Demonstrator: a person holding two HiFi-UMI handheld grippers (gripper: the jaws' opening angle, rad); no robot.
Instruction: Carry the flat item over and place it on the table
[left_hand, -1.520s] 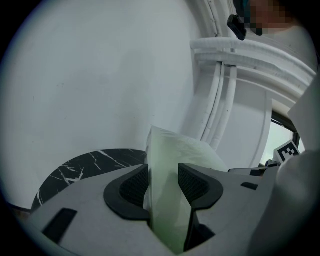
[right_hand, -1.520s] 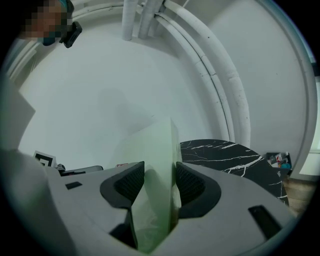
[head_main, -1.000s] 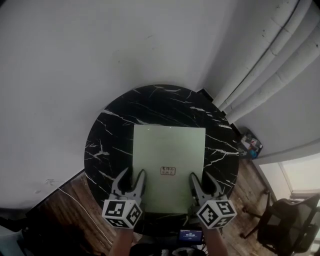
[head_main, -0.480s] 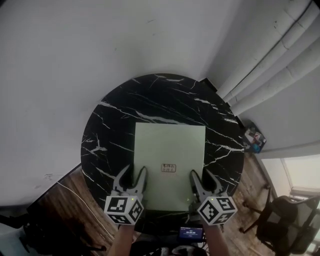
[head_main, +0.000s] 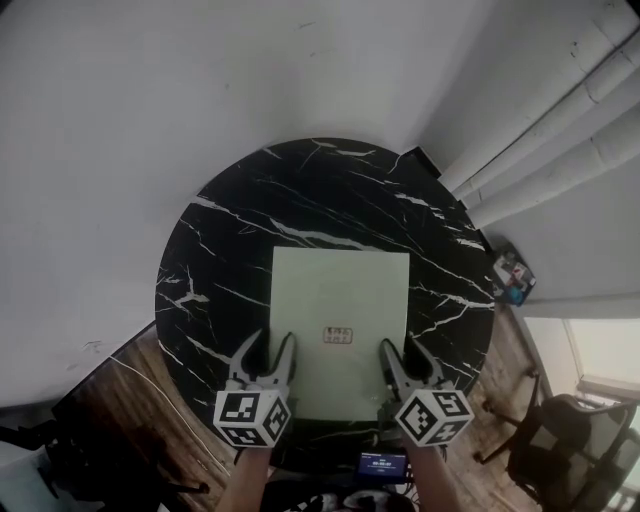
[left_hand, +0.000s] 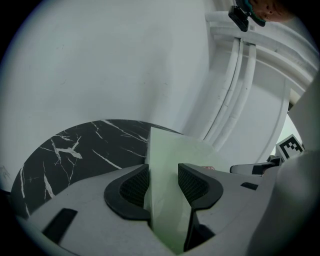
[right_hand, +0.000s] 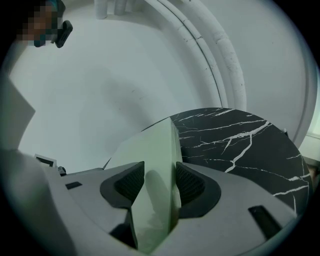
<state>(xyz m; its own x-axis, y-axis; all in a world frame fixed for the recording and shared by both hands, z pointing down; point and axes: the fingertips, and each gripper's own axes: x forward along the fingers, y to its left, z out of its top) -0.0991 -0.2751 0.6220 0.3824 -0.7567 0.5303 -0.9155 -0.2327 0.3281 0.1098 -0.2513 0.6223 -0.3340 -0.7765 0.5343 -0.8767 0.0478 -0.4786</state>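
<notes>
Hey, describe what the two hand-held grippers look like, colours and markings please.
The left hand-held gripper and right hand-held gripper are grey, each with two curved jaws lined by black ribbed pads. Each carries a white cube printed with black square markers. No sleeves show.

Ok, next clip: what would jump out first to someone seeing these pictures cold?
A pale green flat panel fills the middle of the head view, over a round black marble table with white veins. The left gripper and the right gripper each have their fingers closed on the panel's near edge, one towards each near corner. White pipes run along the wall at the upper right.
</notes>
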